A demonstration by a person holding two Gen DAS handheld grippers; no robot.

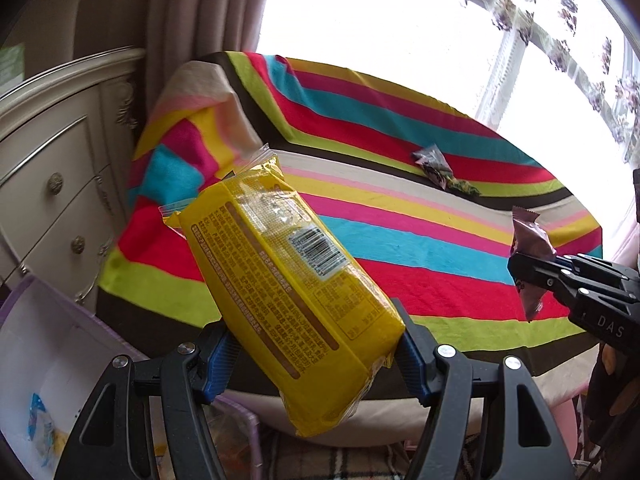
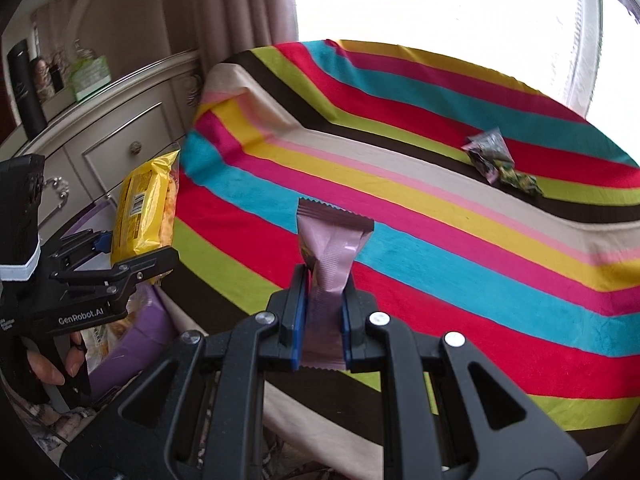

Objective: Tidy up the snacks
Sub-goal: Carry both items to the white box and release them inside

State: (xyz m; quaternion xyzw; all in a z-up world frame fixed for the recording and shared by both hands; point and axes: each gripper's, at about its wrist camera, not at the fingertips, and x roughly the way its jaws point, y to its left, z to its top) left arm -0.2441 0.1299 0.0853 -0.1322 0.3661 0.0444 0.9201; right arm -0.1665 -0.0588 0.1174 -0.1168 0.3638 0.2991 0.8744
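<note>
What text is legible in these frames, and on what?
"GenRobot.AI": side of the left gripper body, right wrist view.
"DAS": right gripper body, left wrist view; the rest is cut off.
Yellow snack pack: barcode and dense print on the back, too small to read.
Pink snack bar wrapper: no readable text.
Green box on the dresser: blurred, unreadable.

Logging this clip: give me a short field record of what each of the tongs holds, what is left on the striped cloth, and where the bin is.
left tongs: shut on the yellow packet, held tilted above the cloth's edge
right tongs: shut on the pink bar, held upright
striped cloth: two small wrapped snacks lying together near the far side
purple bin: low at the left, beside the cloth, with a blue and white snack inside
dresser: behind the bin
</note>
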